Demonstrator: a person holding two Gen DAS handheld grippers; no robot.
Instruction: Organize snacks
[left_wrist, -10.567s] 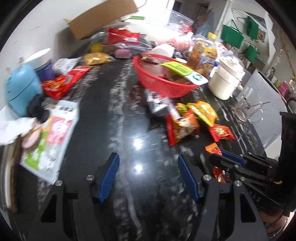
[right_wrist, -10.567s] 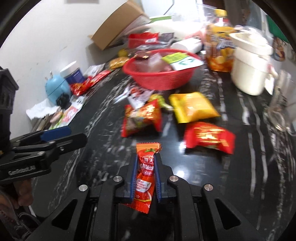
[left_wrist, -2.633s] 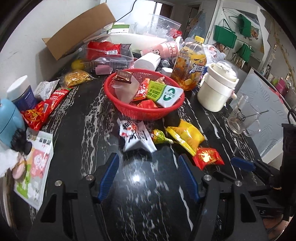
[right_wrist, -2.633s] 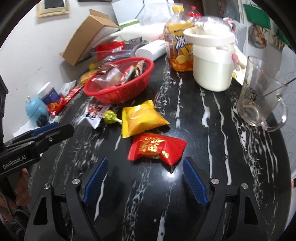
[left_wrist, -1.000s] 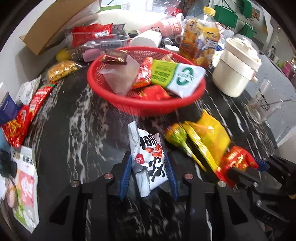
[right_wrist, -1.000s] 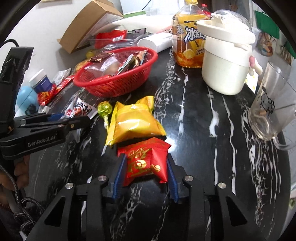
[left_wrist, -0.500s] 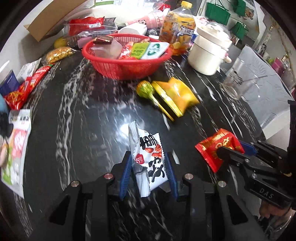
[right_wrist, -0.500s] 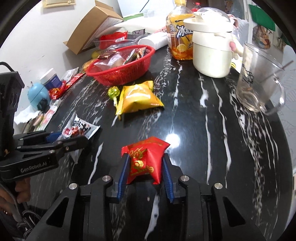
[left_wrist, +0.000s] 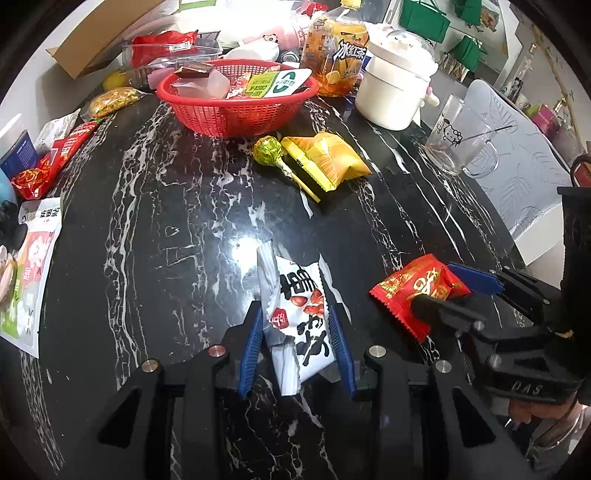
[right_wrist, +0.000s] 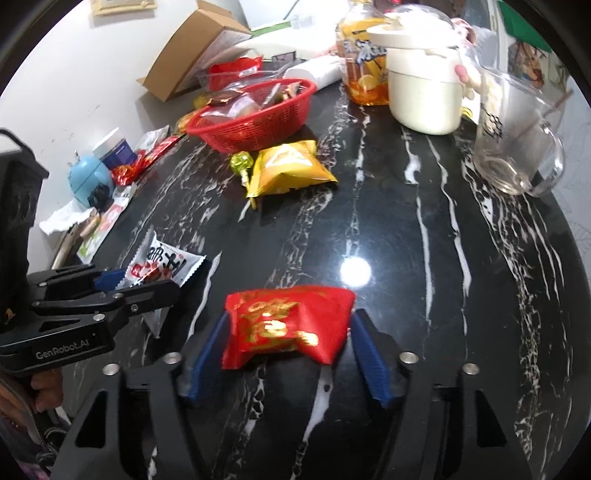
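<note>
- The left tongs (left_wrist: 297, 325) stand narrow, their blue pads clamped on both sides of a white crinkle-edged snack packet with black characters and red nuts printed on it (left_wrist: 301, 317); the packet sticks out ahead of the tips above the black, white-veined marble tabletop (left_wrist: 166, 229).
- The right tongs (right_wrist: 288, 332) are opening: the blue pads stand just clear of a red foil snack packet with gold print (right_wrist: 288, 323), which lies between them on the tabletop.
- In the left wrist view the red foil packet (left_wrist: 413, 291) shows to the right of the left tongs, just beside the right tongs' tips (left_wrist: 447, 295).
- In the right wrist view the left tongs (right_wrist: 144, 282) and the white packet (right_wrist: 162, 264) show to the left of the right tongs.
- Ahead of both tongs, well apart from them, lie a yellow foil snack bag (left_wrist: 325, 162) and, touching its left edge, a green-wrapped lollipop on a stick (left_wrist: 269, 152).
- Further ahead stands a round red plastic mesh basket (left_wrist: 229, 118) holding several wrapped snacks, among them a green and white packet (left_wrist: 275, 83).
- To the right of the basket stand an orange iced-tea bottle (left_wrist: 334, 62), a white lidded pot (left_wrist: 395, 92) and a clear glass mug (left_wrist: 454, 140).
- Far left of the left tongs, at the tabletop's edge, lie more red wrappers (left_wrist: 55, 158) and a flat white, pink and green pouch (left_wrist: 29, 273).
</note>
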